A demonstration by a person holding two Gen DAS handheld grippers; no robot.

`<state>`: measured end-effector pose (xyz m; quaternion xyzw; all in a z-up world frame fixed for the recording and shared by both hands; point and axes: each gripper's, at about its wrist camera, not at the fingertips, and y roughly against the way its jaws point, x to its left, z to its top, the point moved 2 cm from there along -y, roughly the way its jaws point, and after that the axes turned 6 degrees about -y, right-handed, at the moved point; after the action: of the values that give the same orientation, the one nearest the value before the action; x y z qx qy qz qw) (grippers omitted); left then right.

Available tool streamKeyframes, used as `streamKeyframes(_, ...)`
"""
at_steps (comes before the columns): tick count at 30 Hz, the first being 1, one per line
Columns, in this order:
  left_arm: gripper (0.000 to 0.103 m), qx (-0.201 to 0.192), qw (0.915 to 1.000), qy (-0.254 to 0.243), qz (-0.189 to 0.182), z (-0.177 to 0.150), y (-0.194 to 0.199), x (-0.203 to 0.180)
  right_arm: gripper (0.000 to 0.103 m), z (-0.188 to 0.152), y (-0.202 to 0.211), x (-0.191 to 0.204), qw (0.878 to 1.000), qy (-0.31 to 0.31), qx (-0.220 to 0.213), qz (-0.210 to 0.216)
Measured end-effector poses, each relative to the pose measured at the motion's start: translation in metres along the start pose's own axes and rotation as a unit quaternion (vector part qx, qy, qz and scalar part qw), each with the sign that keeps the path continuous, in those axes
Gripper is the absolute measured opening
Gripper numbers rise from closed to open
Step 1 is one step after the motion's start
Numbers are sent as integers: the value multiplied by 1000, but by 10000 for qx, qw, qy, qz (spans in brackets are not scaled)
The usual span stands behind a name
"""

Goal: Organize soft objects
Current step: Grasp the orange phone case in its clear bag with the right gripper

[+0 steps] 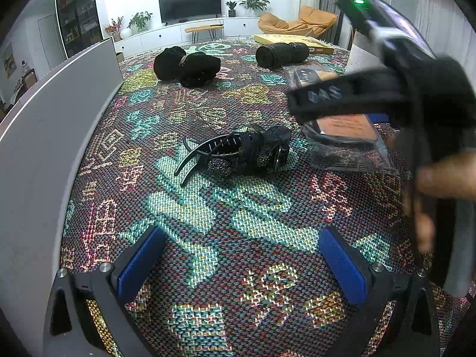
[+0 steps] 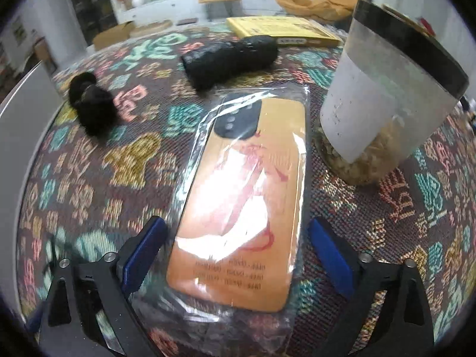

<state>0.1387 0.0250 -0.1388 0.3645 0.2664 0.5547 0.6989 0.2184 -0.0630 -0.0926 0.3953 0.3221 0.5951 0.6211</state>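
Observation:
A black hair claw with beaded fabric (image 1: pixel 238 153) lies on the patterned cloth (image 1: pixel 208 223), ahead of my open, empty left gripper (image 1: pixel 241 263). An orange phone case in a clear bag (image 2: pixel 238 208) lies between the spread fingers of my open right gripper (image 2: pixel 235 255); it also shows in the left wrist view (image 1: pixel 348 142), partly under the right gripper's body (image 1: pixel 410 89). A black soft bundle (image 1: pixel 186 65) (image 2: pixel 93 104) and a black rolled cloth (image 1: pixel 281 55) (image 2: pixel 230 59) lie farther back.
A jar with a white label and dark lid (image 2: pixel 383 104) stands right of the phone case. A flat yellow box (image 1: pixel 294 43) (image 2: pixel 282 29) lies at the far edge. A grey panel (image 1: pixel 44 136) borders the left side.

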Motion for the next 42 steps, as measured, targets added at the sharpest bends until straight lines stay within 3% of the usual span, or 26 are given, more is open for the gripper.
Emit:
streamKeyframes(1, 103, 0, 10000, 0, 0, 0, 0, 0, 83, -6, 4, -2, 9999, 94, -24, 42)
streamKeyframes(2, 103, 0, 10000, 0, 0, 0, 0, 0, 79, -15, 12, -6, 9997, 233, -80, 75)
streamKeyframes(8, 103, 1, 10000, -6, 8, 0, 0, 0, 79, -75, 55, -62, 9980, 460, 211, 380)
streamKeyframes(14, 103, 1, 10000, -6, 13, 0, 0, 0, 79, -105, 79, -143, 9987, -446, 171, 174)
streamKeyframes(20, 103, 0, 10000, -7, 13, 0, 0, 0, 79, -45, 49, -186, 9971, -669, -282, -225)
streamKeyframes(25, 103, 0, 10000, -8, 12, 0, -1, 0, 83, 5, 17, -206, 9942, -753, -721, -244)
streamKeyframes(28, 103, 0, 10000, -9, 12, 0, -1, 1, 89, 10, 9, -198, 9950, -509, -755, -418)
streamKeyframes(42, 103, 1, 10000, -12, 13, 0, -1, 1, 91, 6, 13, -202, 9947, -524, -762, -445)
